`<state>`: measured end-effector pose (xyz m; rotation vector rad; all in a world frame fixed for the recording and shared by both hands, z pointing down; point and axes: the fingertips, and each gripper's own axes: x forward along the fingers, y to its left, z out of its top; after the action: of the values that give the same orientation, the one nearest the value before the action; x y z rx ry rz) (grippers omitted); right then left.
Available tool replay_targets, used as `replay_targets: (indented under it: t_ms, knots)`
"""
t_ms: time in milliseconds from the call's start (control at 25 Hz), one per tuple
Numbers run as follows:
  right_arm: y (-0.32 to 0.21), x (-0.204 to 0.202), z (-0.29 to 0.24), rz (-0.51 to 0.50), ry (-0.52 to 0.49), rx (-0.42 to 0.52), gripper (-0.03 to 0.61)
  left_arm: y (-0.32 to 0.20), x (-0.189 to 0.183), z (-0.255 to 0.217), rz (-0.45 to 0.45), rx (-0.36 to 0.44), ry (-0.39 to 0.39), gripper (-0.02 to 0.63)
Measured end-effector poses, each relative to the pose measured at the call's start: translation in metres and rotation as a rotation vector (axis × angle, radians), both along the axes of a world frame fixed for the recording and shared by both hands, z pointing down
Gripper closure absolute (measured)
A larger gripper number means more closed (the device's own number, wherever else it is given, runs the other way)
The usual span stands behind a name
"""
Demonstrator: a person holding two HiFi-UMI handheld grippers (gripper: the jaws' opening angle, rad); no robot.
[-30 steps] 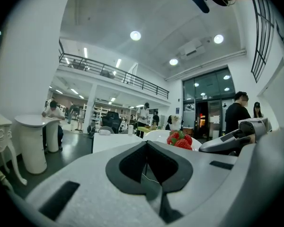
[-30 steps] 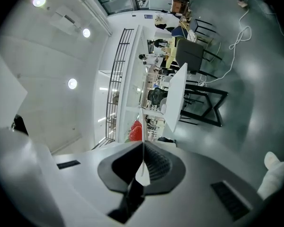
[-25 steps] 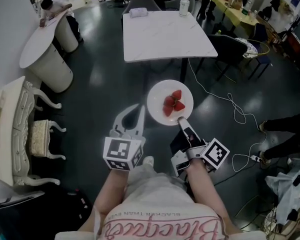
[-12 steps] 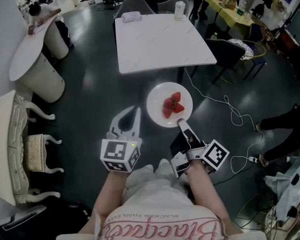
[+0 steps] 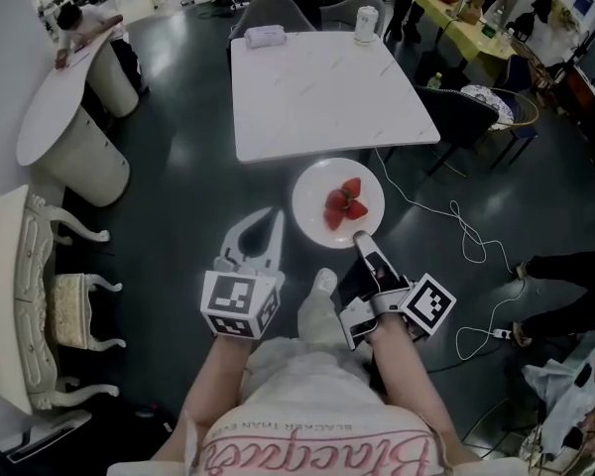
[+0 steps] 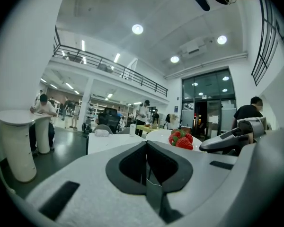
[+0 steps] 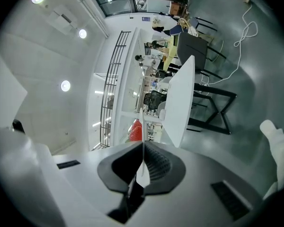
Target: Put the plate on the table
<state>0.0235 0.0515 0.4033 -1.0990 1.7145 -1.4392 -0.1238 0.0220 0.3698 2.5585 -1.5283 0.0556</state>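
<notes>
Plate [image 5: 312, 188] w/ strawberries [image 5: 344, 204]: held in the air over floor, near rim pinched in right gripper [image 5: 360, 238] | left gripper [image 5: 269, 222]: clamped on nothing, just beside | table [image 5: 317, 87]: dead ahead, beyond plate's far rim, not touching | next, I'd say: right arm reaches fwd.

White square table [image 5: 327, 92]: small white bundle [image 5: 265, 36] at far left corner, cup [image 5: 365, 25] at far right edge. Dark floor [image 5: 178, 186] below, cable [image 5: 463, 218] trailing.

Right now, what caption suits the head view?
Right tongs grip a strawberry plate near the white table; left tongs shut, empty.
</notes>
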Motion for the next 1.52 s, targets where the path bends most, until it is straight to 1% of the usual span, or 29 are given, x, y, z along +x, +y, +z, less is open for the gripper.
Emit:
replay_targets:
  t_ms: [200,440,720,800,920,1080,1200,1320,1440,1520]
  knots:
    - [-0.051,0.020,0.002,-0.007,0.003,-0.003,0.569,-0.049,0.019,0.000,0.006,0.005,-0.017,0.609]
    - [-0.124,0.037,-0.001,-0.056,0.011,-0.010,0.569,-0.121,0.040,-0.006,-0.025,0.007,-0.011,0.609]
    - [-0.224,0.068,-0.004,-0.089,0.019,-0.025,0.569,-0.217,0.069,-0.011,-0.059,0.006,-0.008,0.609]
    - [-0.241,0.073,0.000,-0.096,0.021,-0.029,0.569,-0.232,0.073,-0.009,-0.070,0.008,-0.010,0.609]
    - [-0.251,0.078,0.009,-0.098,0.023,-0.033,0.569,-0.238,0.075,-0.002,-0.080,0.011,-0.015,0.609]
    - [-0.263,0.082,0.021,-0.113,0.049,-0.033,0.569,-0.242,0.079,0.005,-0.078,0.017,-0.040,0.609]
    - [-0.299,0.088,0.023,-0.139,0.099,-0.059,0.569,-0.275,0.089,-0.006,-0.055,0.020,-0.086,0.609]
    - [-0.327,0.087,0.024,-0.146,0.077,-0.067,0.569,-0.304,0.093,-0.012,-0.040,0.036,-0.154,0.609]
    - [-0.345,0.085,0.029,-0.145,0.063,-0.075,0.569,-0.327,0.092,-0.007,-0.037,0.023,-0.161,0.609]
    - [-0.361,0.086,0.033,-0.141,0.056,-0.092,0.569,-0.346,0.095,-0.007,-0.030,0.025,-0.190,0.609]
